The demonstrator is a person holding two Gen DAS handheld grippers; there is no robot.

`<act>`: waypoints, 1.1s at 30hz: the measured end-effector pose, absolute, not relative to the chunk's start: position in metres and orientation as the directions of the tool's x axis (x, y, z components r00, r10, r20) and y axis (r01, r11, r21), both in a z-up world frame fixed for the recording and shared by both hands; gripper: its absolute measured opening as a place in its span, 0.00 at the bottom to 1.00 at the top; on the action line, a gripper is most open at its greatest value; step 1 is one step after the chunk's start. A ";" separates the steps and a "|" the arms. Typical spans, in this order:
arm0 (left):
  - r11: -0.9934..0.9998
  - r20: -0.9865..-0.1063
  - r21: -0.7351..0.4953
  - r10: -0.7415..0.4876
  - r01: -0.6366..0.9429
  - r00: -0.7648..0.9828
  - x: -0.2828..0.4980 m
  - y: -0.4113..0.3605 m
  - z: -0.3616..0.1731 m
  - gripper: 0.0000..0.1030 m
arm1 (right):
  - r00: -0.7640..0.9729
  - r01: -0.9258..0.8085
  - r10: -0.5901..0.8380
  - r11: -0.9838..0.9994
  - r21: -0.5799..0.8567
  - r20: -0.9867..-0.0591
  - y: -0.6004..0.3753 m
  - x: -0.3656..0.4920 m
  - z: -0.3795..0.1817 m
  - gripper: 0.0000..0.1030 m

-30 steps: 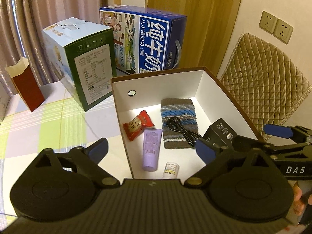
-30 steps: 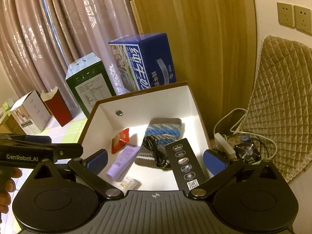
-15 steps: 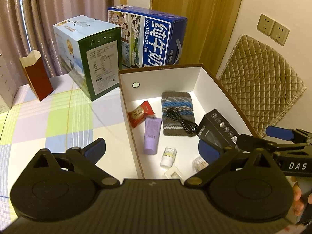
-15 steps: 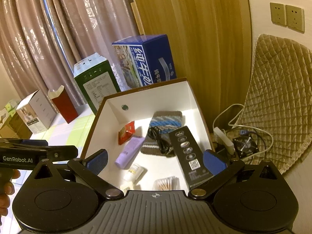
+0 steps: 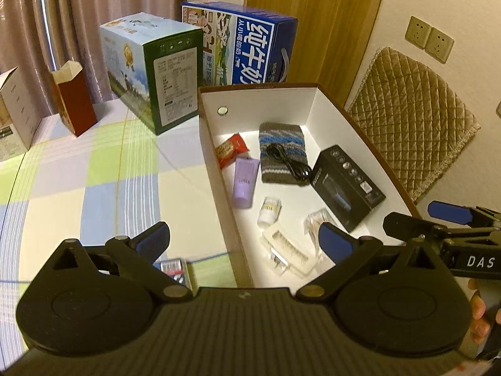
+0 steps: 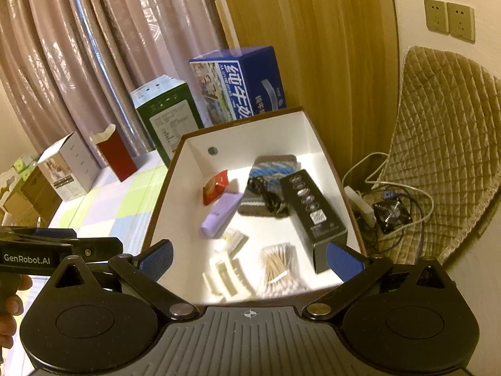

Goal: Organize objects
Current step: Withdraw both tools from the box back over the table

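Note:
An open box (image 5: 256, 87) with white walls and a brown rim sits on the table. Inside lie a red snack packet (image 5: 231, 152), a purple tube (image 5: 245, 183), a striped knitted pouch (image 5: 281, 144) with a black cable (image 5: 289, 164) on it, a black carton (image 5: 347, 188), a small white bottle (image 5: 269, 211), a bag of cotton swabs (image 6: 277, 264) and a white plastic tray (image 5: 288, 247). My left gripper (image 5: 244, 240) hangs open over the box's near left wall. My right gripper (image 6: 250, 258) is open above the near end, holding nothing.
Behind the box stand a green carton (image 5: 162, 84) and a blue milk carton (image 5: 250, 53). A red paper box (image 5: 75, 100) and a white box (image 5: 12, 116) stand far left on the checked cloth (image 5: 94, 172). A small pack (image 5: 173, 266) lies under my left finger. Cables and a fan (image 6: 391, 213) lie right of the table.
Both grippers have drawn back from the box, so its near end with swabs and tray now shows. The black carton, tilted near the right gripper before, lies flat along the right wall.

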State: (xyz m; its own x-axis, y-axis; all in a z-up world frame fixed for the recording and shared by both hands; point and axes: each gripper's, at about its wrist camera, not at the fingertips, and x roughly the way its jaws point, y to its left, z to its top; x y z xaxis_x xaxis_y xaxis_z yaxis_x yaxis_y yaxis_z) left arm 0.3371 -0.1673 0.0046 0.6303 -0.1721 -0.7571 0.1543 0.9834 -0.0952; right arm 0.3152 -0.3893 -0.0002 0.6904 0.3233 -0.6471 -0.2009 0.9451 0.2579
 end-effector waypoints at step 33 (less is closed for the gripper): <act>0.987 -0.798 -0.111 -0.156 0.113 0.583 0.226 -0.088 -0.010 0.97 | 0.591 -0.261 0.385 0.923 0.283 -0.709 -0.307 0.228 -0.022 0.98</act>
State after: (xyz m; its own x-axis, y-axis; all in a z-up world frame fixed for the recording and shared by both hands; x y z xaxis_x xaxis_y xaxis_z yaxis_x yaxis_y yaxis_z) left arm 0.2255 -0.0884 -0.0104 0.5828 -0.1558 -0.7975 0.1127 0.9875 -0.1106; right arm 0.2281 -0.3075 -0.0216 0.5907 0.3846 -0.7093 -0.2606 0.9229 0.2834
